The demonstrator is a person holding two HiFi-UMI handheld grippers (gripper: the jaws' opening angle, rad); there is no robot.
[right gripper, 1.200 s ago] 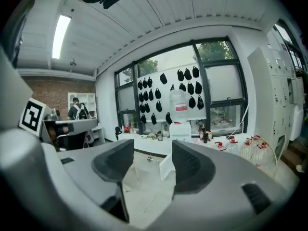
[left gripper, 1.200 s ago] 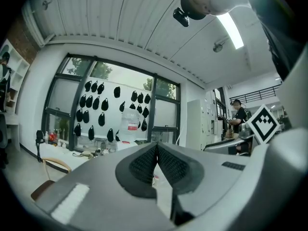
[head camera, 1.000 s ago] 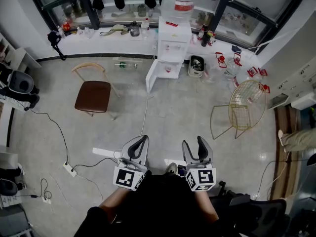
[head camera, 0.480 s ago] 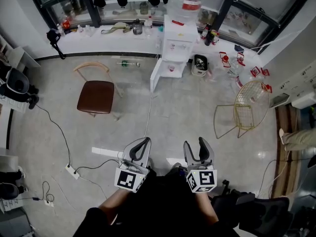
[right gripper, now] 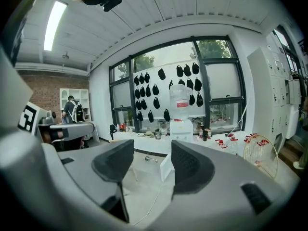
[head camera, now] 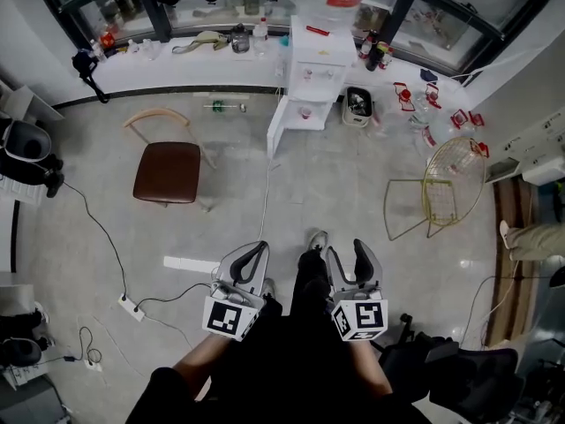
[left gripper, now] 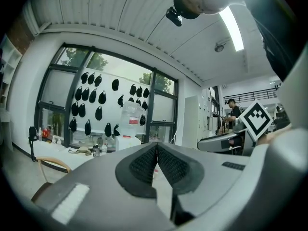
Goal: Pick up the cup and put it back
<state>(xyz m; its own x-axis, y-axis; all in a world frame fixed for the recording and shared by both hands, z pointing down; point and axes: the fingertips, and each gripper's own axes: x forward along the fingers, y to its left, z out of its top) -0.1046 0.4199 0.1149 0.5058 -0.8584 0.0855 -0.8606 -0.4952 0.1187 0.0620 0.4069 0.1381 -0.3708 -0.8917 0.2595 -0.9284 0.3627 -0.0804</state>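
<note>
No cup can be told apart at this distance. A white water dispenser (head camera: 316, 60) with a big clear bottle stands at the far window ledge, its lower door open; it also shows in the left gripper view (left gripper: 129, 134) and the right gripper view (right gripper: 181, 121). My left gripper (head camera: 252, 259) is held low in front of the body, its dark pads touching with nothing between them (left gripper: 157, 150). Beside it my right gripper (head camera: 351, 256) stands open with a clear, empty gap between the pads (right gripper: 152, 155). Both point toward the dispenser, far from it.
A brown-seated chair (head camera: 166, 170) stands at the left, a gold wire chair (head camera: 446, 184) at the right. Cables and a power strip (head camera: 130, 306) lie on the floor at the left. Bottles and jars crowd the ledge (head camera: 221, 60). An office chair (head camera: 450, 369) is at lower right.
The whole view has slid forward toward the dispenser. A shoe now shows on the floor between the two grippers. The grippers keep the same pose and the same jaw gaps.
</note>
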